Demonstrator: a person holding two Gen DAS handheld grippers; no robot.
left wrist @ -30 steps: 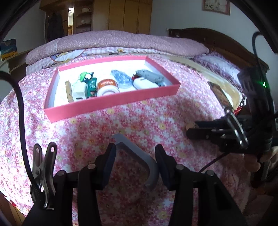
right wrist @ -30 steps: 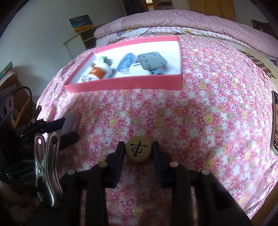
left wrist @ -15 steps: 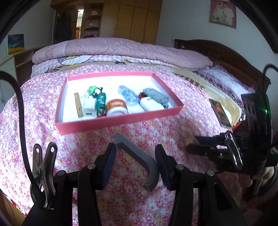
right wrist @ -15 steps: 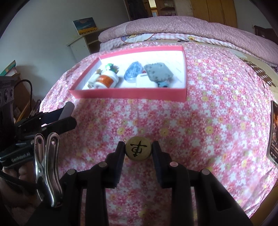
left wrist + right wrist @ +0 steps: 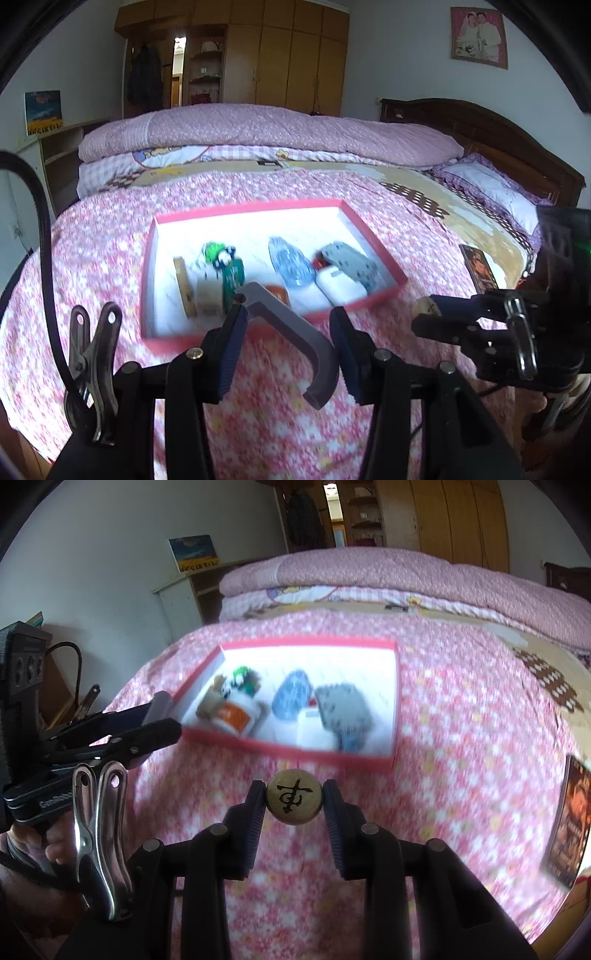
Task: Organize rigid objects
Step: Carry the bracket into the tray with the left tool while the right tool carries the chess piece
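1. Left claw [image 5: 288, 343] clamped on the grey bracket [image 5: 291, 332]; pink tray [image 5: 369, 236] lies at 12 o'clock, just beyond.
2. Right claw [image 5: 293, 805] clamped on the wooden disc [image 5: 293, 800]; tray at 12 o'clock, slightly farther off.

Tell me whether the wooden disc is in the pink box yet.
Not yet. The wooden disc is clamped in the right claw, held above the flowered bedspread short of the pink box.
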